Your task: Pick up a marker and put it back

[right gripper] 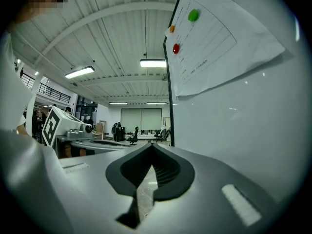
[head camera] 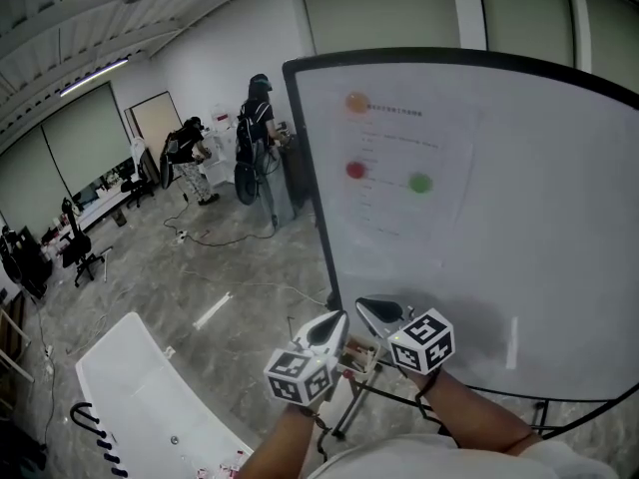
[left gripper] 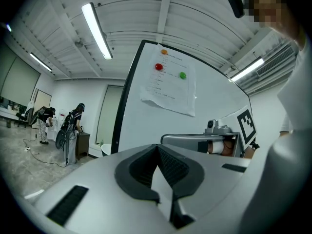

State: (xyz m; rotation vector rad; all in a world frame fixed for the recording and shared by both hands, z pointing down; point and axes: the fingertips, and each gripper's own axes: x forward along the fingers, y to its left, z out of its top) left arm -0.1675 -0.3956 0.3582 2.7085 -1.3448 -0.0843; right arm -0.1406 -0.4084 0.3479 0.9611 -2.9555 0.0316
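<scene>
**Both grippers shut and empty at the whiteboard's lower left; marker not surely seen**

Far left of the whiteboard, people stand at the back of the room, not part of this.

The left gripper is just off the whiteboard's lower left corner. In its own view the jaws are closed tip to tip with nothing between them.

A small reddish thing sits low between the two grippers, too small to name.

The right gripper is just beside the left one and overlaps the whiteboard's bottom left in the head view. Its own view shows the jaws together and nothing held.

A paper sheet is pinned to the whiteboard's upper left by coloured magnets.

No marker can be made out for certain. The best candidate is a pale streak low on the whiteboard, right of both grippers. It could equally be a reflection.

If it is the marker, its long axis is upright and it lies to the right of the tongs. The right gripper is then the nearer one. It would need to go right along the whiteboard's lower part and open its jaws across the short axis. The pick looks not yet begun.
</scene>
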